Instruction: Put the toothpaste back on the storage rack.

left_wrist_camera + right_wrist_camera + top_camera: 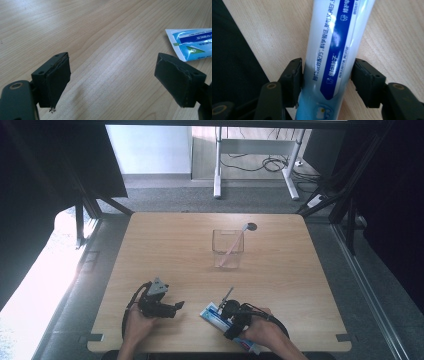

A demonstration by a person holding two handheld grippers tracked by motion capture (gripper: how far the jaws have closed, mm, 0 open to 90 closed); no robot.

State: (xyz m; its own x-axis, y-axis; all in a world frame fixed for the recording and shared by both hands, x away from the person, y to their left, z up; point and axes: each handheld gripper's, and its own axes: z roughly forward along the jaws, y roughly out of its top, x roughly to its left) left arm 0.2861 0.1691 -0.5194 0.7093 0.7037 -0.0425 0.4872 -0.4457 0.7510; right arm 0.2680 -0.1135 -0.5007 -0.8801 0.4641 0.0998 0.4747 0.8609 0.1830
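Clear cup (228, 248) stood mid-table (165, 245), stick (234, 245) leaning inside. Toothpaste tube (214, 316) lay near front edge, right of left gripper (176, 306).

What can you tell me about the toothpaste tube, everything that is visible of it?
The toothpaste tube is a glossy, soft-looking plastic tube, white and pale blue, with a dark blue band of printed characters along it. It lies flat on the wooden table, close to the person's edge. Its flat crimped end points toward the left gripper, whose jaws are open with nothing between them. The right gripper has one jaw on each side of the tube's body, touching or nearly touching it. The cap end is hidden.
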